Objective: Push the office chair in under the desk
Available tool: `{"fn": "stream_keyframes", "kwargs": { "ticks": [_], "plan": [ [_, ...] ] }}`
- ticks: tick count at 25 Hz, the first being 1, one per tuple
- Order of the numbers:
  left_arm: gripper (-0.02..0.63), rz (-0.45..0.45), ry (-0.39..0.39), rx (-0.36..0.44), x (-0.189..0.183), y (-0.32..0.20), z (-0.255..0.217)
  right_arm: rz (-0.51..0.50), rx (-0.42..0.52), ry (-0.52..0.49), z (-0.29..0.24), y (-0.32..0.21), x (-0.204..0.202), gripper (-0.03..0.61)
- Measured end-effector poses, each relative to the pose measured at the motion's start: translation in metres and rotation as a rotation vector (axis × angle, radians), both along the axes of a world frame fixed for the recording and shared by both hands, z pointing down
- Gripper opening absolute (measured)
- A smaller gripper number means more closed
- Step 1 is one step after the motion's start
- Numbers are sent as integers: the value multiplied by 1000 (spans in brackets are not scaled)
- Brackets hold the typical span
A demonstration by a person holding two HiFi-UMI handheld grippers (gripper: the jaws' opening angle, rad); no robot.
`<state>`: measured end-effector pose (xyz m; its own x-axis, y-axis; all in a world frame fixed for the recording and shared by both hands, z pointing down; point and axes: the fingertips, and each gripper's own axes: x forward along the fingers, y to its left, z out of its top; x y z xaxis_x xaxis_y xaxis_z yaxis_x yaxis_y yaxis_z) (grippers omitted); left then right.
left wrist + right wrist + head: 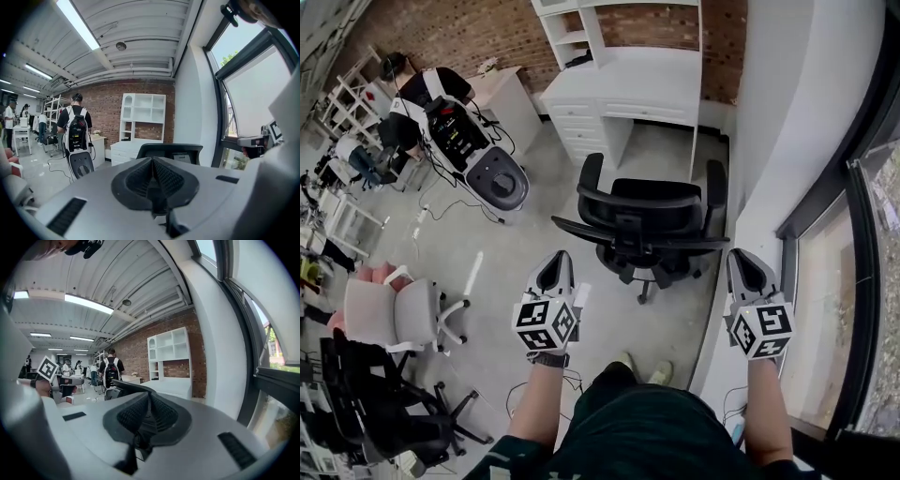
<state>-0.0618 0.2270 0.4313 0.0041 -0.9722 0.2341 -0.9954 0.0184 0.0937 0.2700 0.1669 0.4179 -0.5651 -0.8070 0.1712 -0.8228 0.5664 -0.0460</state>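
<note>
Chair (647,225) at frame centre, backrest (642,200) toward the lower edge, well short of desk (623,89) at upper centre. Left gripper (555,272) and right gripper (747,272): jaws closed, empty, clear of chair. Plan: press both on backrest top, push evenly, keep chair square to desk.

Bare floor (592,292) lies open up to the office chair (649,211); past it, the gap under the desk (628,80) stands free; drawers (577,127) bound its left, the wall (769,141) its right.
</note>
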Motion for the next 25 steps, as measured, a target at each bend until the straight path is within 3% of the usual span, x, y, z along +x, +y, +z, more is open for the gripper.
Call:
{"fn": "stream_keyframes", "kwargs": {
  "ticks": [4, 13, 21, 25],
  "plan": [
    [6, -53, -10, -12, -18, 3, 9, -20, -12, 41, 16, -1, -6, 8],
    [9, 2, -113, -78, -52, -27, 42, -44, -25, 174, 48, -24, -5, 9],
    [84, 259, -377, -170, -63, -76, 79, -182, -38, 431, 93, -45, -17, 87],
    [145, 426, -546, -192, -74, -98, 91, -274, -15, 622, 117, -52, -26, 115]
  ]
}}
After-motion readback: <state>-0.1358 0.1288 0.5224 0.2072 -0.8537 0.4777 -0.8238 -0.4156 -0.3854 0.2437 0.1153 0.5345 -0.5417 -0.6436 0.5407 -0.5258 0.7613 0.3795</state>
